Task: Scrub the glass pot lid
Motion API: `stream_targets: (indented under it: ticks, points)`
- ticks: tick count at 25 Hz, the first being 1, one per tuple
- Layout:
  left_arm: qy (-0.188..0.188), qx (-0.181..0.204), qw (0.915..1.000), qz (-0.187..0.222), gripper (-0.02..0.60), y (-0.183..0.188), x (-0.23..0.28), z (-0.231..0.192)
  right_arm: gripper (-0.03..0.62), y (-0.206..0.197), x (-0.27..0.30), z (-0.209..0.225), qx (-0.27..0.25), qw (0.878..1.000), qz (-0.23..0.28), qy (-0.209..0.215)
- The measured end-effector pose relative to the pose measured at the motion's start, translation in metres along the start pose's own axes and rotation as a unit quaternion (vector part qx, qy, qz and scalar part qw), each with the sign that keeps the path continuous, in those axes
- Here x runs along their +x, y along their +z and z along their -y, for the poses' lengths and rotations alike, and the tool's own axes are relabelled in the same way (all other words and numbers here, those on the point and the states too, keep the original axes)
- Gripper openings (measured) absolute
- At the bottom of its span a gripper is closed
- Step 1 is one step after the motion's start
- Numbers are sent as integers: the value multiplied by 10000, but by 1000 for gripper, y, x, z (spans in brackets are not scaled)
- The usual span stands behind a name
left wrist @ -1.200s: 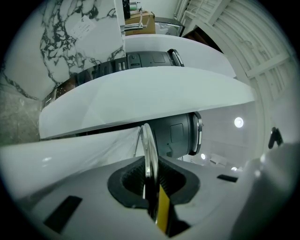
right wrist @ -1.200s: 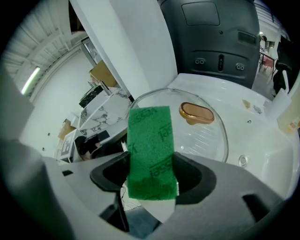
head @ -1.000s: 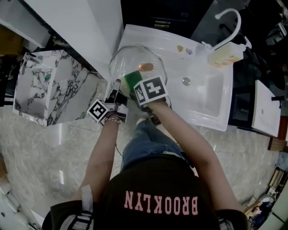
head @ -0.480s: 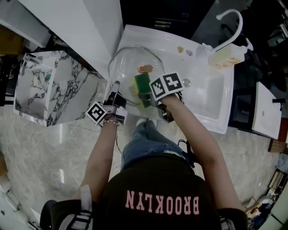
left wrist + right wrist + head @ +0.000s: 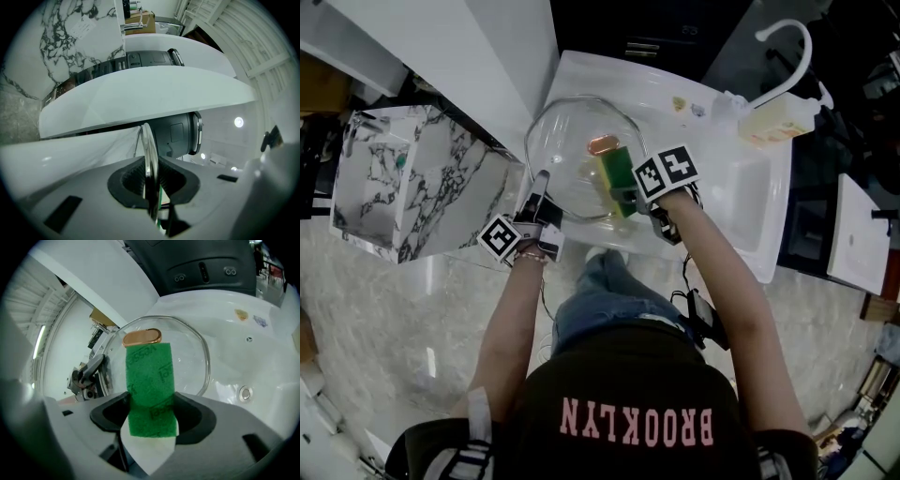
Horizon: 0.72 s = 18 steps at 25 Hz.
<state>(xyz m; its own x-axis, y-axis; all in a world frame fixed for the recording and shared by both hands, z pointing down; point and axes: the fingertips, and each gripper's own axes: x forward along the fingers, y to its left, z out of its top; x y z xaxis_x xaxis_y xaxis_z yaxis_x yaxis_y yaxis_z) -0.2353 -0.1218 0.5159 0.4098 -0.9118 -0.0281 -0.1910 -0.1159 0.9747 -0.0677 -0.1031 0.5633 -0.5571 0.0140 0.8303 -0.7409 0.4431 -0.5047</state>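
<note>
Head view: a round clear glass pot lid (image 5: 565,141) with a copper-coloured knob (image 5: 602,143) sits over the left end of the white sink (image 5: 741,246), left of the sink's bowl. The left tool (image 5: 540,180) reaches the lid at the rim farthest from the sink's bowl. The right tool (image 5: 627,194) comes in from the bowl side of the sink and holds a green scouring sponge (image 5: 616,171) flat against the glass, just beside the knob. A white curved tap (image 5: 789,42) and a pale yellow bottle (image 5: 772,119) stand at the back corner of the sink.

Left gripper view: the lid's rim (image 5: 147,151) runs edge-on between the jaws. The left tool (image 5: 152,182) is clamped on it, with the ribbed pads pressed to both faces of the glass.

Right gripper view: the right tool (image 5: 151,414) is closed on the green sponge (image 5: 150,376). The sponge sticks out forward from the jaws and lies on the lid (image 5: 191,357), with its far end touching the knob (image 5: 142,337). The left tool (image 5: 88,373) grips the lid's edge on the side away from the sink's drain (image 5: 244,393), which shows just beyond the lid's opposite edge.
</note>
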Motion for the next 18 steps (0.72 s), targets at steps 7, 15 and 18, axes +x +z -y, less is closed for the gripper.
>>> stream_targets:
  ticks: [7, 15, 18]
  points:
    - [25, -48, 10000, 4, 43, -1, -1, 1, 279, 1, 0, 19, -251, 9993, -67, 281]
    - [-13, -29, 10000, 7, 43, -1, 0, 1, 279, 9, -2, 35, -312, 9964, -30, 788]
    - [-8, 21, 10000, -11, 43, -1, 0, 0, 278, 15, -1, 49, -297, 9978, -47, 596]
